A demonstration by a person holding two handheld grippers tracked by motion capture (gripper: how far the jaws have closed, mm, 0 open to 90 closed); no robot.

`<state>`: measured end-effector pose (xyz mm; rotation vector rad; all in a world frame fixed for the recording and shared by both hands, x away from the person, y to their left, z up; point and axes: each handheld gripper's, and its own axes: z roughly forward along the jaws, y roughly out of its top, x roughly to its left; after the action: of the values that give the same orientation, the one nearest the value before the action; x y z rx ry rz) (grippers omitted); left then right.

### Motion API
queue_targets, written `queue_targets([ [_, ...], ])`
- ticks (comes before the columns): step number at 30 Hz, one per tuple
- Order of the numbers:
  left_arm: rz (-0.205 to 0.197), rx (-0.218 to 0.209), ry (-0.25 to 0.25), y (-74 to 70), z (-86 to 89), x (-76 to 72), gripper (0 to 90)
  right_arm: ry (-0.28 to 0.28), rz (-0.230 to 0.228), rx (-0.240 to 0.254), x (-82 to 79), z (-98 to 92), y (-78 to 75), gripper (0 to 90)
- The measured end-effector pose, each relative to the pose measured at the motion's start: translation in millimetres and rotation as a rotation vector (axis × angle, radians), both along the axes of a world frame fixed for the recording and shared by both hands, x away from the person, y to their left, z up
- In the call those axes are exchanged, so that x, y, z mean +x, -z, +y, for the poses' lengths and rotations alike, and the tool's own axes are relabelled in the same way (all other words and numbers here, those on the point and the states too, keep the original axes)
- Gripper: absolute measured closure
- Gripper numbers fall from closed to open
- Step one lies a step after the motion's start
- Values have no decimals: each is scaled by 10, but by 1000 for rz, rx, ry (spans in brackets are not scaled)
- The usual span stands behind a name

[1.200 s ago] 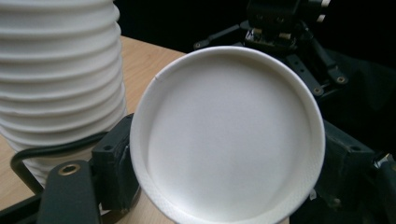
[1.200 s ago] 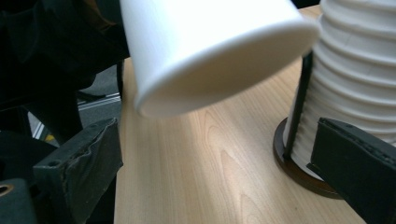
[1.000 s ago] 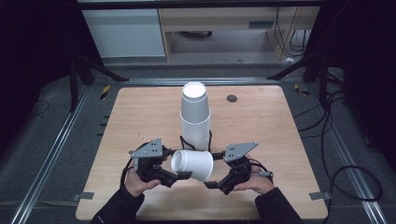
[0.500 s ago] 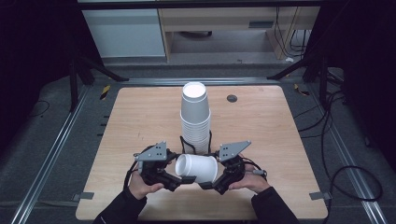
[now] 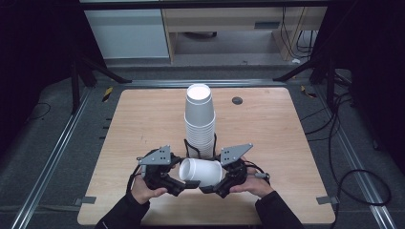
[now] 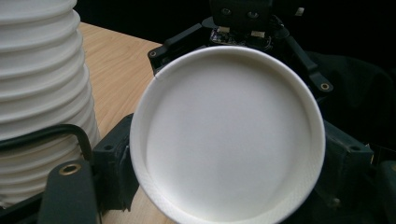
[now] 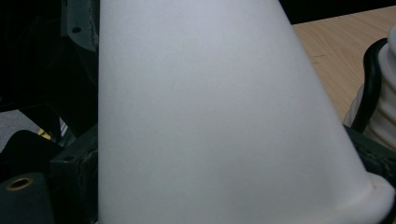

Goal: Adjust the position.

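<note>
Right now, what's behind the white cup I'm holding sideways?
Behind the cup stands the tall stack of white cups on the table. The cup covers the stack's base.

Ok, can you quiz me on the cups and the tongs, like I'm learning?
1. True or false: the single paper cup stands upright on the table.
2. Which end of it faces the left tongs? A: its base. B: its open mouth.
3. What stands just behind it?

Key: 1 false, it lies on its side. 2 A. 3 the stack of paper cups, which are upside down.
</note>
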<state>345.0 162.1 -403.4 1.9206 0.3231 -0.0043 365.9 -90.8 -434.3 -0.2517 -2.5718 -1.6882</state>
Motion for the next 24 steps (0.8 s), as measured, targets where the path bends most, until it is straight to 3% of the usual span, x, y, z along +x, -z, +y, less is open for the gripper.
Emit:
queue_targets([
  [15,-16,-1,-22,-40,27,-15,170,-1,9,-2,1,-37,-19,84],
  [24,-22,36,-58,-110,176,1,140,15,-30,-58,14,-110,-80,84],
])
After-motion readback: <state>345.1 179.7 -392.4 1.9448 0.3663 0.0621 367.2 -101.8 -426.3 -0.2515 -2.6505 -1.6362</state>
